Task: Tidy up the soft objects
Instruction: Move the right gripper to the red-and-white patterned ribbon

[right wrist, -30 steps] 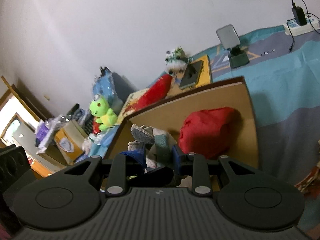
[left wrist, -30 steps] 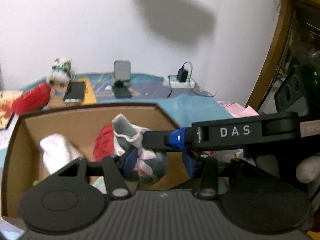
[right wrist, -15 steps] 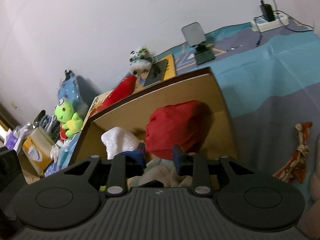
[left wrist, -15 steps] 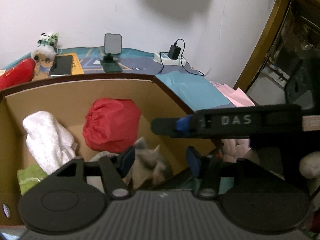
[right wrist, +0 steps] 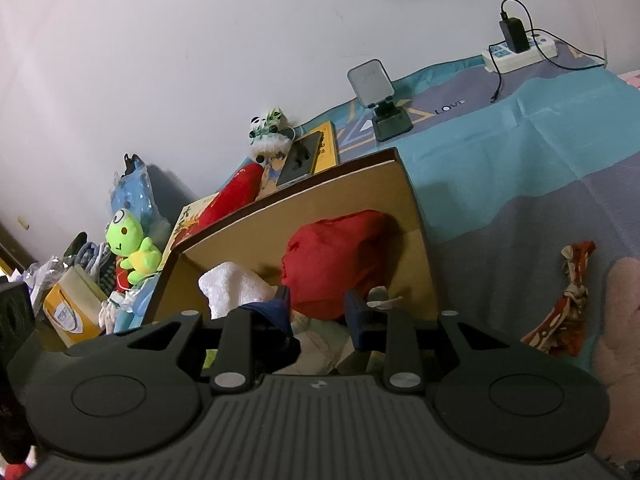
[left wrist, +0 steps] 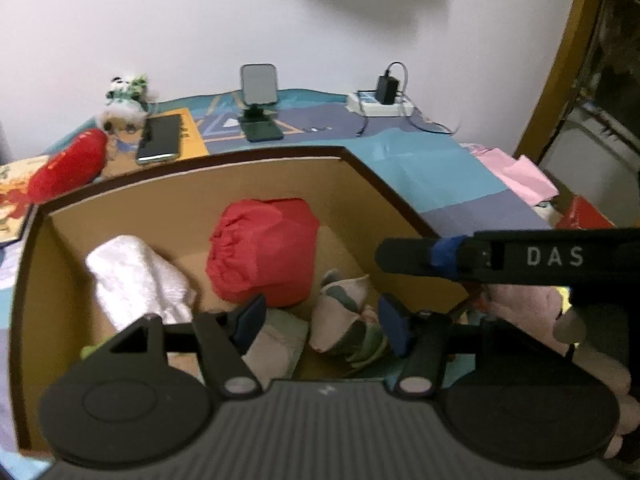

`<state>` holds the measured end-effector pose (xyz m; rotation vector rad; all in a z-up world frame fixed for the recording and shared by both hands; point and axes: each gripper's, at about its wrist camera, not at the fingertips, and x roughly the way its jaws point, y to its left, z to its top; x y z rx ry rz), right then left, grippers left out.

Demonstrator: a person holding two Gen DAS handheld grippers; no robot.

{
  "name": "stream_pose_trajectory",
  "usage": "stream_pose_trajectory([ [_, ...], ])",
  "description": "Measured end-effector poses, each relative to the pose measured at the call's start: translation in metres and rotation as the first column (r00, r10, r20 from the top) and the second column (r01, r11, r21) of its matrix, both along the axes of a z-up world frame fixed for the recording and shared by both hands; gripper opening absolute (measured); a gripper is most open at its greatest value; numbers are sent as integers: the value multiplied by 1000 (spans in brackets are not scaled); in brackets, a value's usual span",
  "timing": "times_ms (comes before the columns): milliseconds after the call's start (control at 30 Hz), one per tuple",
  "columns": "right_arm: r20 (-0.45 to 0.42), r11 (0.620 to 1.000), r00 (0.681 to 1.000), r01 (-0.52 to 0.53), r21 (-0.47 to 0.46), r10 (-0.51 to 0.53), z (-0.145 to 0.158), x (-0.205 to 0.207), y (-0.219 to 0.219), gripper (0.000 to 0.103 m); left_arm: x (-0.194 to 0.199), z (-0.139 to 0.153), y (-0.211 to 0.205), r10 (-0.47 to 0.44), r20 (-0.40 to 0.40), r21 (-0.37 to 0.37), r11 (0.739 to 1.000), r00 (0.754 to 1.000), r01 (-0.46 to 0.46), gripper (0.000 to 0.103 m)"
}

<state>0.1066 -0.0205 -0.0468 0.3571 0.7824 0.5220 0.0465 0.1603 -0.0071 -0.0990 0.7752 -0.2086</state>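
Rolled sock bundle [left wrist: 344, 320], grey, white and green, pale patches, crumpled, lies on the floor of the cardboard box [left wrist: 192, 200] near its right wall and near edge. The left gripper [left wrist: 320, 320] has just been opening its jaws; they stand spread with the bundle between them, and neither blue pad visibly presses on it, though the right pad sits just beside it. A red drawstring bag [left wrist: 260, 252] sits against the far wall of the box, a white towel [left wrist: 136, 280] toward the left wall, and a folded pale cloth [left wrist: 276, 340] beside the bundle at the near edge.

The right gripper [right wrist: 318, 312] hangs over the near edge of the box, jaws apart, nothing pinched. In the left view its dark finger with "DAS" lettering crosses above the right wall of the box.

The lower part of the bundle is hidden behind the left gripper body; a green bit at the near left corner is too cut off to name. The right view shows only a sliver of the bundle by the right pad. A pink soft thing [right wrist: 624, 320] is cut off at the right edge.

The box floor shows bare cardboard between the towel and the red bag. The bedspread [right wrist: 520, 168] right of the box is open, with one orange patterned cloth [right wrist: 568, 300] lying on it.
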Motion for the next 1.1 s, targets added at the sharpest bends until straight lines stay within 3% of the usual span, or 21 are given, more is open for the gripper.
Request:
stream_pose_trajectory([
  [433,18,996,996,-84,-16,84,6,0,-15,13,-11,13,-14,182,-14,131,975,983,-178,62],
  [667,33,989,988,-151,-6,151,12,-6,-27,13,-25,24,-27,261,2,152,954,965,-259,63],
  [867,60,983,981,-185,-22,186,15,-12,-44,14,-39,35,-44,280,29,157,947,960,-281,65],
  [1100,76,978,975,-205,-40,208,16,-24,-75,14,-56,36,-74,234,29,143,961,972,-236,66],
])
